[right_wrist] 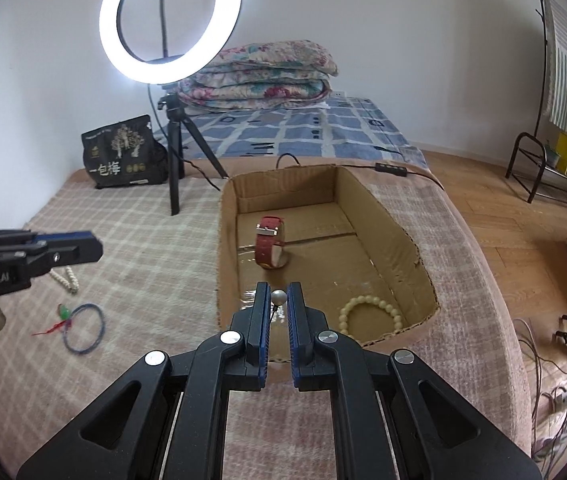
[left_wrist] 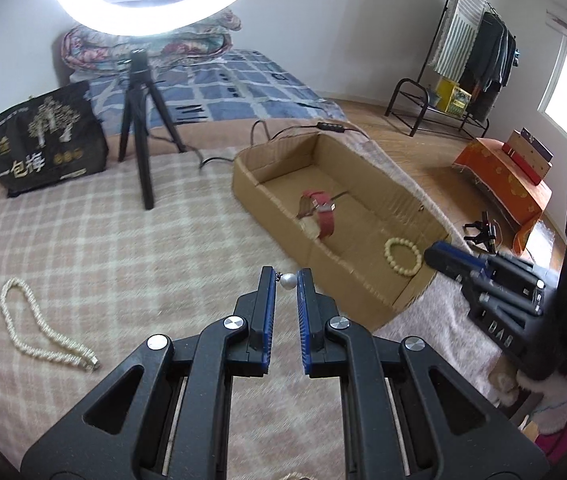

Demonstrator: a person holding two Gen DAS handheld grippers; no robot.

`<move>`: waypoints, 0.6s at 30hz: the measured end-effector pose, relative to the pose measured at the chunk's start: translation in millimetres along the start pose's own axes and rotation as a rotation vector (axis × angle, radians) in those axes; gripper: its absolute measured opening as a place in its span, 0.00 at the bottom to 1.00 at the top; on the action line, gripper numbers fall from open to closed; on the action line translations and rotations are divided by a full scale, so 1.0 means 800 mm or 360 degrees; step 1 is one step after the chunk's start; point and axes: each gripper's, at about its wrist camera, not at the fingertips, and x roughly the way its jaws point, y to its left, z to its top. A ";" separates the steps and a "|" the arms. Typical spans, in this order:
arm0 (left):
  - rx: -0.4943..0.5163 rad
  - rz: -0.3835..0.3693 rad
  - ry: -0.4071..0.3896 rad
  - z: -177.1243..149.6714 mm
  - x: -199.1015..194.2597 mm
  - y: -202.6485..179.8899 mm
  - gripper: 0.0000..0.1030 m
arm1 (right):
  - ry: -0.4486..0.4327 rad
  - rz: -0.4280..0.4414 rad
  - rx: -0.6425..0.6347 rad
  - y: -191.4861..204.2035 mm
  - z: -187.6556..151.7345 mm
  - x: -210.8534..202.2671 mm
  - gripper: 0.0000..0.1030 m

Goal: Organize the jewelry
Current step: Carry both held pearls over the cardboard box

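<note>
My left gripper (left_wrist: pixel 286 277) is shut on a small pearl earring (left_wrist: pixel 288 281), held above the checked blanket just left of the open cardboard box (left_wrist: pixel 403 196). My right gripper (right_wrist: pixel 278 289) is shut on a second pearl earring (right_wrist: pixel 278 298) over the box's near-left corner (right_wrist: pixel 227 304). In the box lie a red-strapped watch (right_wrist: pixel 270 246) and a cream bead bracelet (right_wrist: pixel 371 314). A pearl necklace (left_wrist: pixel 39 326) lies on the blanket at the left. A blue bangle (right_wrist: pixel 83 328) and a red string with a green bead (right_wrist: pixel 59 318) lie left of the box.
A ring light on a black tripod (right_wrist: pixel 173 168) and a black printed bag (right_wrist: pixel 123 156) stand behind the blanket, with a cable (right_wrist: pixel 395 170) running past the box's far edge. Folded quilts (right_wrist: pixel 259 76) sit on the bed. A clothes rack (left_wrist: pixel 471 60) stands on the wooden floor to the right.
</note>
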 end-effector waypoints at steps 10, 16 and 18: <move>0.0032 -0.0073 -0.0008 0.062 0.058 -0.054 0.09 | 0.0008 0.0024 0.0046 -0.012 0.000 0.011 0.06; -0.0013 -0.0098 0.0024 0.082 0.094 -0.069 0.09 | 0.0014 0.0042 0.0067 -0.015 -0.001 0.013 0.06; -0.0008 -0.0095 0.0029 0.088 0.102 -0.074 0.09 | 0.0011 0.0045 0.0072 -0.016 0.000 0.013 0.06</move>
